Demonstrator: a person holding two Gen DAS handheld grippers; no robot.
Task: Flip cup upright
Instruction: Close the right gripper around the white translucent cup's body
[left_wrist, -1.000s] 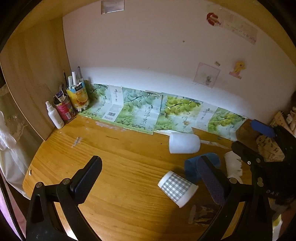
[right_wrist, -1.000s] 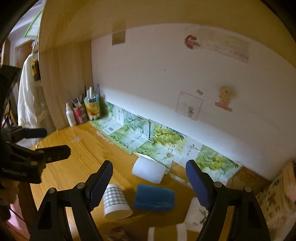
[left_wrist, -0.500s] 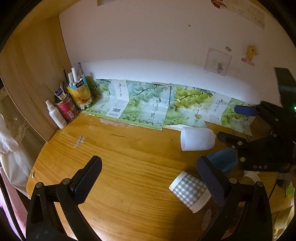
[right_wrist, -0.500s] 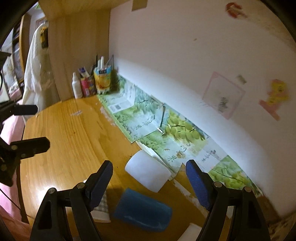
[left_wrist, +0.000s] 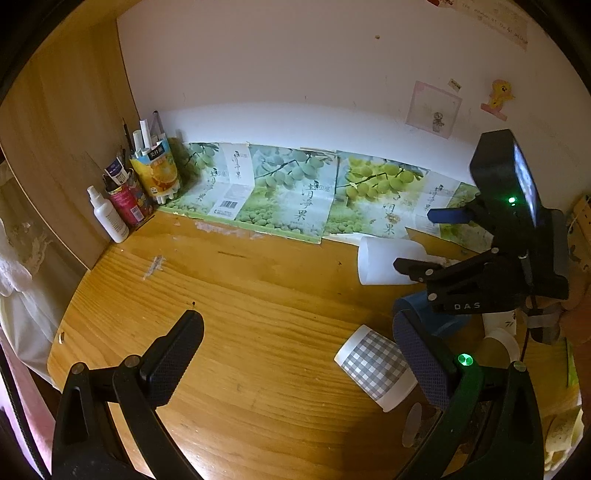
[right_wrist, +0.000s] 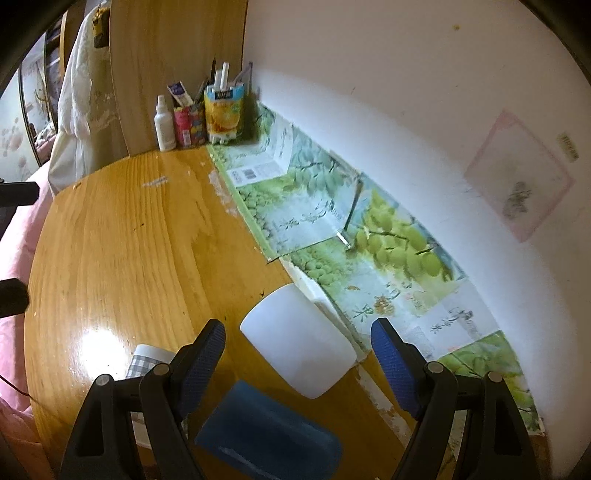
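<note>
Three cups lie on their sides on the wooden desk (left_wrist: 258, 314). A white cup (right_wrist: 299, 354) lies near the grape-print sheets and sits between the tips of my open right gripper (right_wrist: 297, 360), apart from both fingers; it also shows in the left wrist view (left_wrist: 380, 264). A blue cup (right_wrist: 269, 432) lies just below it. A grey checked cup (left_wrist: 373, 367) lies next to the right finger of my open, empty left gripper (left_wrist: 295, 354). The right gripper body (left_wrist: 491, 258) hangs over the white and blue cups.
Grape-print paper sheets (left_wrist: 288, 195) line the wall. A spray bottle (left_wrist: 107, 218), a red can and a pen-filled carton (left_wrist: 157, 173) stand in the back left corner by a wooden side panel. A white paper cup (left_wrist: 498, 332) lies at the right edge.
My right gripper has moved forward and down toward the white cup, which now lies between its fingers. The left gripper has shifted slightly; the checked cup sits nearer its right finger.
</note>
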